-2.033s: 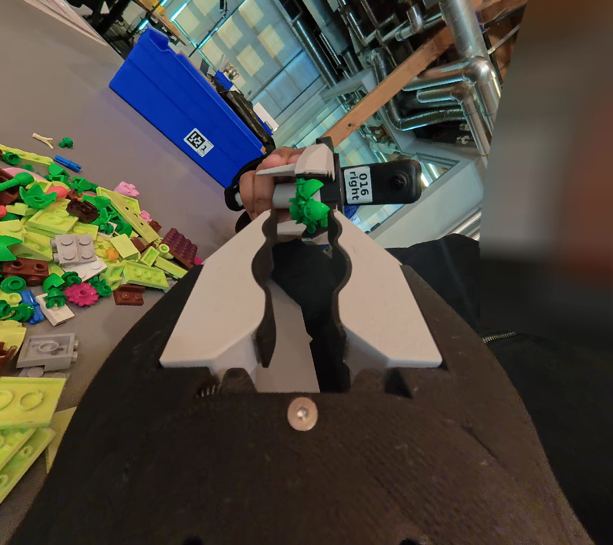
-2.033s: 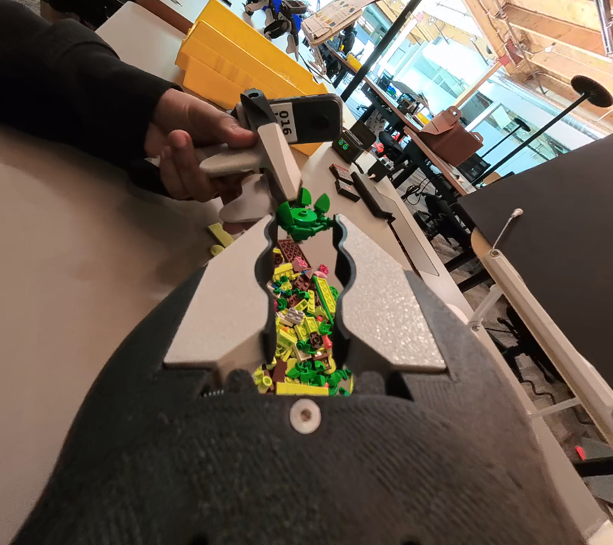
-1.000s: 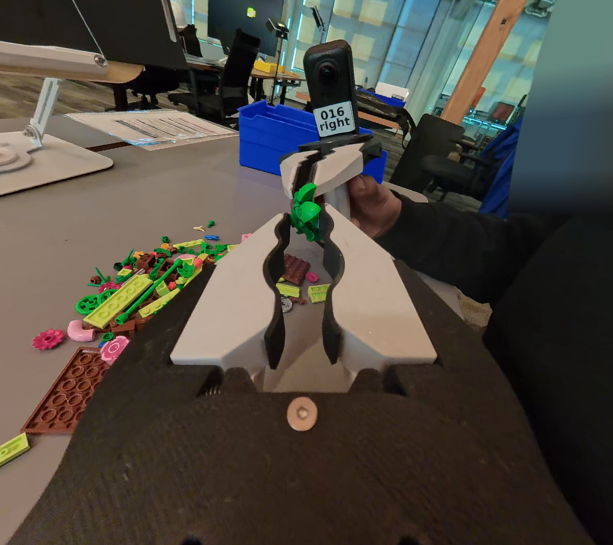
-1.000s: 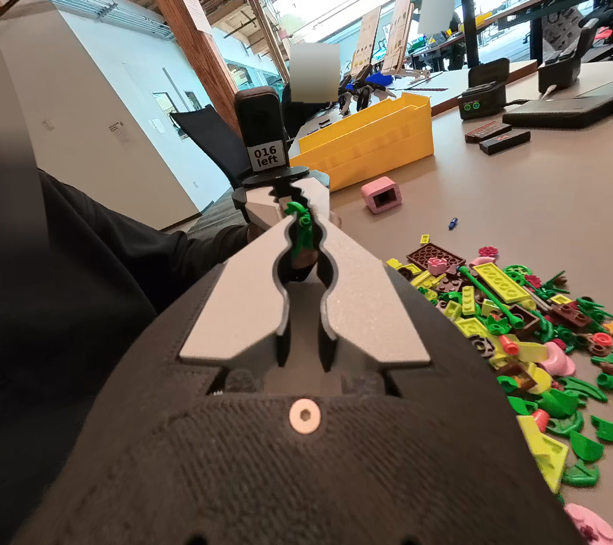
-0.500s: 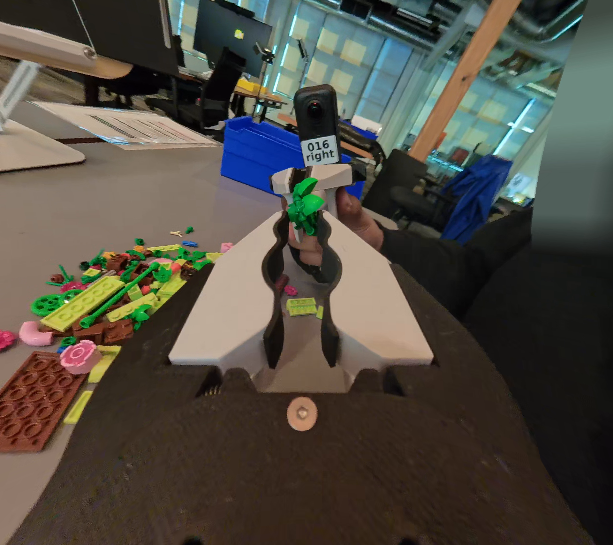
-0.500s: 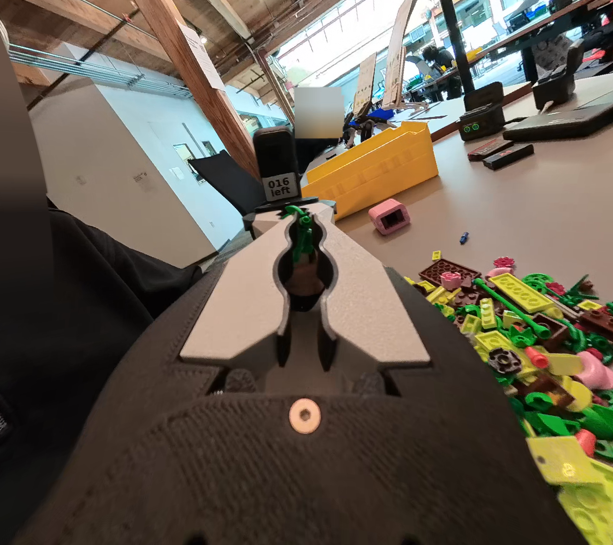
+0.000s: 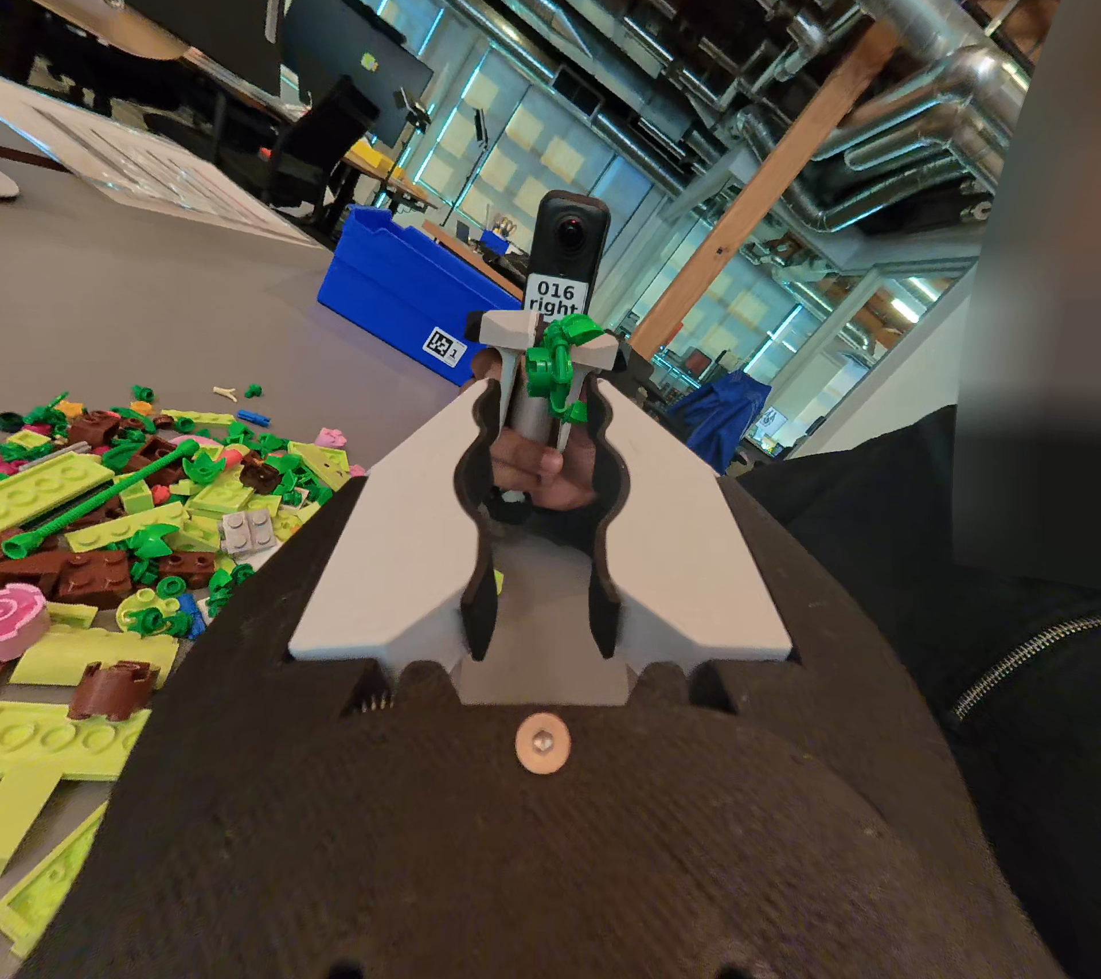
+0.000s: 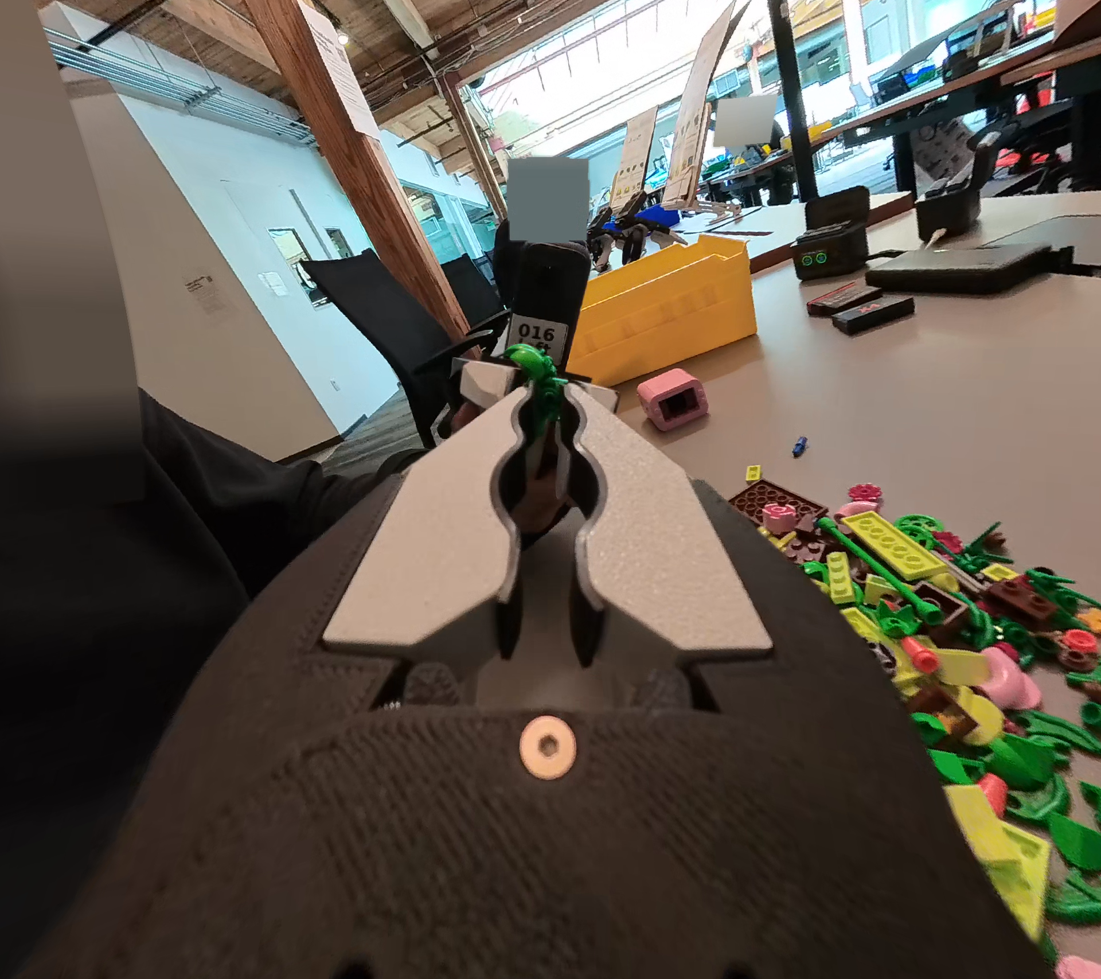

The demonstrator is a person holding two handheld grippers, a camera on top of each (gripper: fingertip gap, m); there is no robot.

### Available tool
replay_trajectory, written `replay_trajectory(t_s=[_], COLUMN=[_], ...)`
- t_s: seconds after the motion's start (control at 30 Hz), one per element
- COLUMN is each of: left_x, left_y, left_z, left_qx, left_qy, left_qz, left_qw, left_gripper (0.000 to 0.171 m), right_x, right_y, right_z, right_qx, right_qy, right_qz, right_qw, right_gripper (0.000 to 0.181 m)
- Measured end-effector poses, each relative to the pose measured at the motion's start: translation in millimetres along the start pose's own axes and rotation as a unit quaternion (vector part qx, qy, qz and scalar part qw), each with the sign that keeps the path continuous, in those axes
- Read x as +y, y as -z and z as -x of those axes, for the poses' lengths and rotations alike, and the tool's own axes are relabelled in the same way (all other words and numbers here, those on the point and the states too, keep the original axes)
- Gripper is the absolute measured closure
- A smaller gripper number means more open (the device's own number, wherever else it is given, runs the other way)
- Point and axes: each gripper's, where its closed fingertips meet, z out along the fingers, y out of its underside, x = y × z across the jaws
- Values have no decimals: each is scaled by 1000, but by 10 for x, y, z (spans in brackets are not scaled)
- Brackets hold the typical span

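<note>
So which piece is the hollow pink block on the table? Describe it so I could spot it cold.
In the right wrist view, start at the yellow bin on the grey table. Just in front of it, toward the camera, the pink block lies alone, well apart from the pile of bricks. It is a rounded pink block with a dark rectangular opening through it, unlike the flat plates and green leaves.

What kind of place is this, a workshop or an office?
Probably an open-plan lab or workshop: long desks with monitors and office chairs, storage bins, exposed ceiling pipes and wooden beams.
</note>
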Motion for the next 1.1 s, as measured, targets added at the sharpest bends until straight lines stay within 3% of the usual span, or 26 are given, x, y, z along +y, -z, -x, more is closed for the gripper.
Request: replay_trajectory(t_s=[0.33, 0.47, 0.77, 0.8, 0.87, 0.9, 0.97, 1.03, 1.1], left_x=[11, 26, 1, -13, -185, -267, -316, -222, -153], left_y=[9, -29, -53, -13, 211, 292, 318, 256, 209], left_z=[11, 24, 42, 79, 221, 268, 279, 285, 276], left_qx=[-12, -33, -34, -44, -79, -90, -101, -110, -110], left_qy=[-20, -42, -1, 0, -7, -16, -41, -60, -65], left_qz=[7, 22, 12, 9, -27, -39, -41, -16, -1], left_qw=[1000, 998, 999, 999, 997, 995, 993, 992, 992], left_gripper=[161, 160, 159, 159, 159, 159, 159, 159, 159], right_x=[92, 80, 24, -51, -542, -624, -422, -106, 148], right_y=[-41, -7, 24, 62, 484, 677, 731, 699, 719], right_z=[1, -17, -51, -71, -234, -357, -576, -795, -966], right_qx=[15, 3, -32, -32, -35, 1, 122, 209, 252], right_qy=[32, -5, -101, -111, -158, -143, -41, 35, 51], right_qz=[34, 40, 2, -24, -156, -167, -55, 72, 153], right_qw=[999, 999, 994, 993, 974, 976, 990, 975, 954], right_gripper=[178, 179, 179, 177, 179, 179, 178, 178, 178])
